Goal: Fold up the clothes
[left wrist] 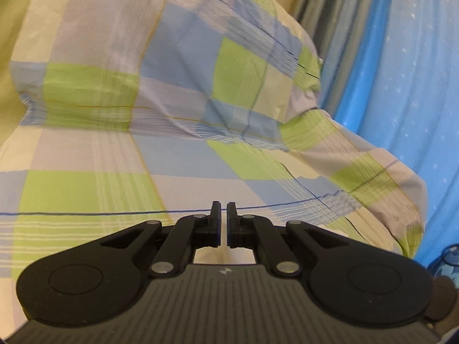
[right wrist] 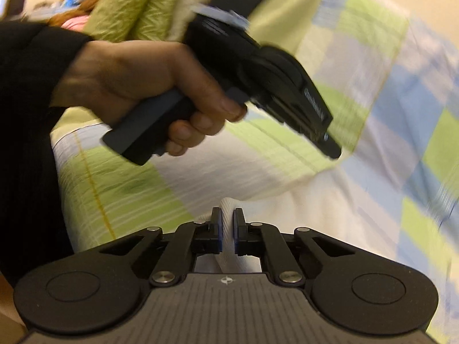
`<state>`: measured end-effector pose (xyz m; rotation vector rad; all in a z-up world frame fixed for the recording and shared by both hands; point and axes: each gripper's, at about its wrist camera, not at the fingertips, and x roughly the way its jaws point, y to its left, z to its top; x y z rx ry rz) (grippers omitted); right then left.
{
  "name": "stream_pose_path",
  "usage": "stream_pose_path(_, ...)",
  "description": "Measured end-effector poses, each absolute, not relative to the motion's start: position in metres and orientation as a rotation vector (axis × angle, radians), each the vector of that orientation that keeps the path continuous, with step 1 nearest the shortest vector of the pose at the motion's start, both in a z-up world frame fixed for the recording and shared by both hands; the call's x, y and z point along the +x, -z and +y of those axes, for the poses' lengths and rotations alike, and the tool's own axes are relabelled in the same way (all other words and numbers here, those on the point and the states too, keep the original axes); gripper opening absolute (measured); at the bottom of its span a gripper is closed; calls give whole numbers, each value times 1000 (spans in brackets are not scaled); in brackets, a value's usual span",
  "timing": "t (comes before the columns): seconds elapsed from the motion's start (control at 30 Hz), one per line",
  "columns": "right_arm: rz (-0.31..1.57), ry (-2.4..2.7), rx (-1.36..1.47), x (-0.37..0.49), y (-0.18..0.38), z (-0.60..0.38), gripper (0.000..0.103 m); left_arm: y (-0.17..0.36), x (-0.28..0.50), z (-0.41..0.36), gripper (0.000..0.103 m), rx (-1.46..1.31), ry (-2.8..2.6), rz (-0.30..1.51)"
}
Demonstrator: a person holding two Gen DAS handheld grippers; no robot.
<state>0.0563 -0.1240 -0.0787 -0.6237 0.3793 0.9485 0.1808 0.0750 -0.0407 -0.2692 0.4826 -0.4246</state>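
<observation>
Checked cloth (left wrist: pixel 178 91), thin crinkled weave in green, blue and cream, fills most of left wrist view, rumpled into a hump upper centre. Left gripper (left wrist: pixel 223 209) nearly closed, narrow gap, nothing visibly between. Right gripper (right wrist: pixel 228 215) pinching white ribbed fold (right wrist: pixel 228 205). Hand (right wrist: pixel 134 86) on other gripper's grip, upper left; blurred. Blue starred fabric (left wrist: pixel 401 86) cut off right.
</observation>
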Motion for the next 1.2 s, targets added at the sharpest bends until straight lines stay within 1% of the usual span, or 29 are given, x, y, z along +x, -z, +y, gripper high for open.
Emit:
stream_pose_path(0.17,302,-973,-796,38,96,-118,7,43,179,86,1,-281,409,502)
stream_pose_path(0.23,275,-963,-807,36,95,-119,8,43,178,86,1,-284,420,512)
stream_pose_path(0.3,302,-957,-782,41,98,-120,9,43,176,85,2,-282,436,522)
stream_pose_path(0.33,307,-960,-765,41,96,-122,20,42,174,86,2,-284,439,519)
stream_pose_path(0.37,311,-964,-750,41,94,-123,26,41,172,87,2,-286,441,516)
stream_pose_path(0.4,305,-968,-744,41,93,-124,26,41,171,88,2,-290,443,516)
stream_pose_path(0.53,314,-965,-779,38,98,-121,24,43,171,87,2,-283,443,534)
stream_pose_path(0.57,322,-972,-779,36,97,-121,17,42,171,87,2,-281,450,534)
stream_pose_path(0.7,332,-1003,-736,35,92,-125,15,41,170,82,2,-269,481,537)
stream_pose_path(0.73,329,-989,-739,37,92,-126,12,41,170,80,3,-262,488,543)
stream_pose_path(0.8,317,-986,-727,40,91,-127,13,42,169,78,3,-248,514,548)
stream_pose_path(0.83,312,-996,-713,41,90,-127,15,42,168,77,3,-244,531,547)
stream_pose_path(0.87,336,-1023,-695,42,90,-127,20,42,168,75,3,-233,541,554)
stream_pose_path(0.9,363,-1045,-693,43,92,-125,20,43,168,72,3,-221,550,562)
stream_pose_path(1.2,369,-1059,-681,46,94,-129,20,61,173,60,3,-63,462,658)
